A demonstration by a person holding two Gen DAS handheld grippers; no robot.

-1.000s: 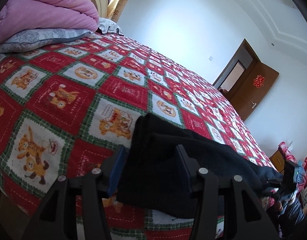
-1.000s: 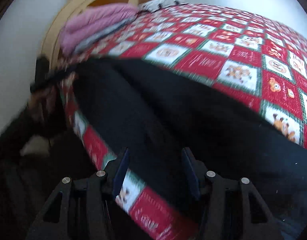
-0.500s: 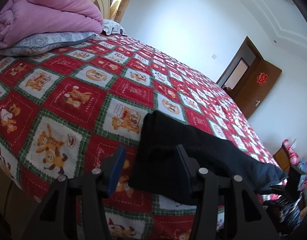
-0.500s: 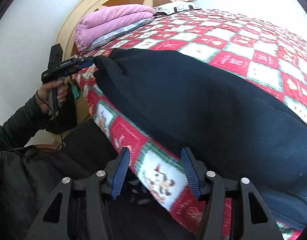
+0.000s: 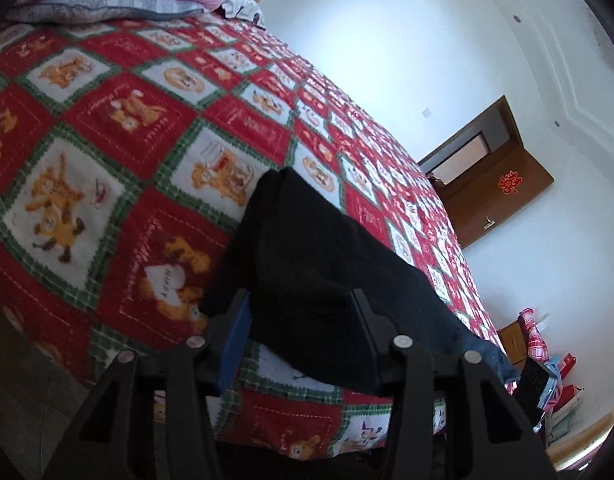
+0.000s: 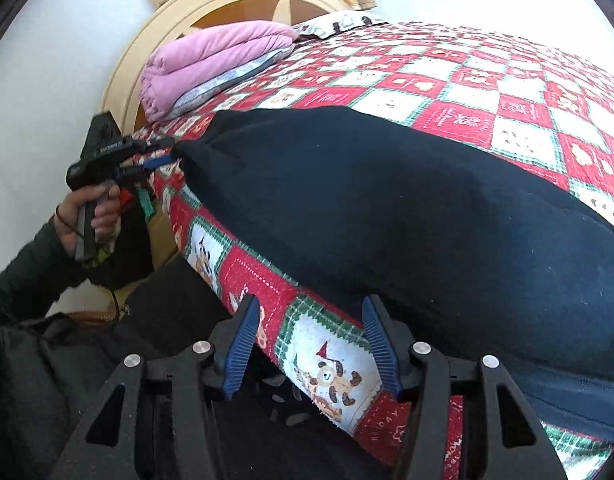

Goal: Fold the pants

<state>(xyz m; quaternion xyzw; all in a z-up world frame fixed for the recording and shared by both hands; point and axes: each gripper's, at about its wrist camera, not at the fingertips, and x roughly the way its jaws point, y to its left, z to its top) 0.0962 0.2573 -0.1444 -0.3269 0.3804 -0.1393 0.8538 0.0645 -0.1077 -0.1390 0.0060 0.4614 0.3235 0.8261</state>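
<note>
The black pants (image 5: 327,264) lie stretched along the near edge of the bed, on the red, green and white cartoon quilt (image 5: 119,128). My left gripper (image 5: 301,332) is open, its jaws on either side of one end of the pants. In the right wrist view the pants (image 6: 387,208) fill the middle, and the left gripper (image 6: 159,154) shows at their far end. My right gripper (image 6: 311,340) is open and empty, just off the bed edge, below the pants' near hem.
A folded pink blanket (image 6: 215,60) on a grey pillow lies by the cream headboard (image 6: 235,4). A brown door (image 5: 503,188) stands open across the room. Red and checked items (image 5: 535,336) sit beyond the bed's far corner. The person's dark sleeve (image 6: 27,276) is at left.
My left gripper moved back to the pants' end after pulling away. My right gripper drew back from the pants to the bed's edge. Both stayed open.
</note>
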